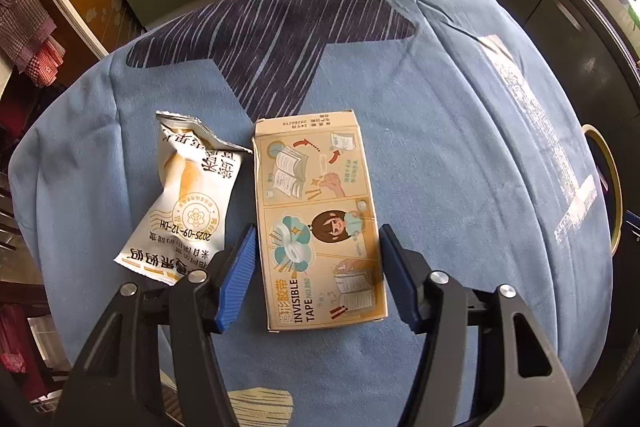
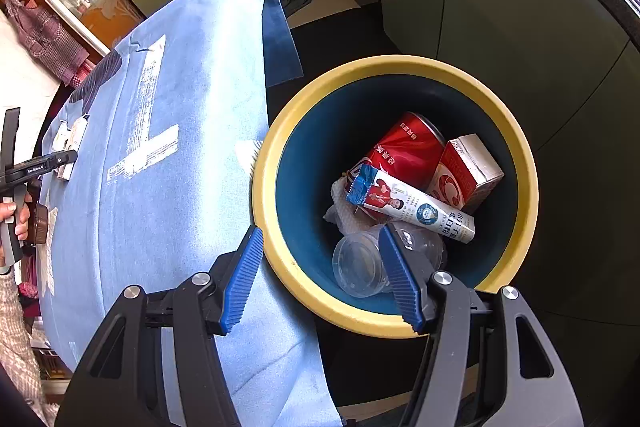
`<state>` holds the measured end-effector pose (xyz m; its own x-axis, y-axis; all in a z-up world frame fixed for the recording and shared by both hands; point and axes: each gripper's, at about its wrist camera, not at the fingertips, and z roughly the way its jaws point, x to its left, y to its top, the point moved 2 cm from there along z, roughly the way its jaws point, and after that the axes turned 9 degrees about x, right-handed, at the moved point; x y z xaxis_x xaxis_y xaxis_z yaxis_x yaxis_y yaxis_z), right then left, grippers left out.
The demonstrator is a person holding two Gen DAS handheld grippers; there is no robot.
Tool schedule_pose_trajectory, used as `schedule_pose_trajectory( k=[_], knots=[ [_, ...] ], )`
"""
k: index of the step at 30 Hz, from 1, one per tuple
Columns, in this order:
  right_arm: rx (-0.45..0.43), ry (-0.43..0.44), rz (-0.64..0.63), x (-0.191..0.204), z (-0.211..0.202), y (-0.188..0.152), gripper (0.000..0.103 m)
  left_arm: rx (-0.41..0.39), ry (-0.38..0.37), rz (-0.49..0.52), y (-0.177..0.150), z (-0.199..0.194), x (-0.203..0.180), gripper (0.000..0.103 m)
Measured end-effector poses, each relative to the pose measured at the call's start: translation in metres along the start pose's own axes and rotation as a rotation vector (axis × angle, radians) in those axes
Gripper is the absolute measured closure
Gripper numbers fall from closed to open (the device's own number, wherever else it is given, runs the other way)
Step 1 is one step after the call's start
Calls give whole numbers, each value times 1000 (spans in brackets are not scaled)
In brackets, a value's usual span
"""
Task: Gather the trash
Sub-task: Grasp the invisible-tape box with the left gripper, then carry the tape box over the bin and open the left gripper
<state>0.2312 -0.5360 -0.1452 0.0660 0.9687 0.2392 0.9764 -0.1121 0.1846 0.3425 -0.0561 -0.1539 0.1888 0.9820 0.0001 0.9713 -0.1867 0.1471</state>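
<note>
A flat beige "Invisible Tape" box (image 1: 320, 219) lies on the blue tablecloth (image 1: 460, 155). A crumpled white snack wrapper (image 1: 188, 195) lies just left of it. My left gripper (image 1: 318, 239) is open, its blue fingers straddling the box's near half without touching it. My right gripper (image 2: 322, 239) is open and empty above the yellow-rimmed bin (image 2: 264, 187). The bin holds a red can (image 2: 408, 147), a red-white carton (image 2: 468, 171), a white tube box (image 2: 416, 207) and a clear plastic cup (image 2: 360, 267). The left gripper (image 2: 60, 159) also shows far left in the right wrist view.
The bin (image 1: 608, 187) stands on the floor off the table's right edge. Green cabinets (image 2: 480, 7) stand behind the table. The cloth hangs over the table edge next to the bin. A person's hand (image 2: 18, 219) holds the left tool.
</note>
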Motion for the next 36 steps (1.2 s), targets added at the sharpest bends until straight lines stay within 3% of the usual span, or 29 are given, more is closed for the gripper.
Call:
schedule_pose_trajectory(
  k=[7,13,26,36],
  knots=[
    [-6,0,-6,1,-3,-2,43,4,-52,32,-15,-7,-13,46],
    [-33,4,-3,-2,-15,-5,43,-37,-69,130,-30,-31,-53,46],
    [-106,3,39,-39,-49,-25,43,-110,-222,497,-37,-85,-260,46],
    [-136,0,91,-81,-71,-55,43,-103,-258,645,1,-48,-402,46]
  ],
)
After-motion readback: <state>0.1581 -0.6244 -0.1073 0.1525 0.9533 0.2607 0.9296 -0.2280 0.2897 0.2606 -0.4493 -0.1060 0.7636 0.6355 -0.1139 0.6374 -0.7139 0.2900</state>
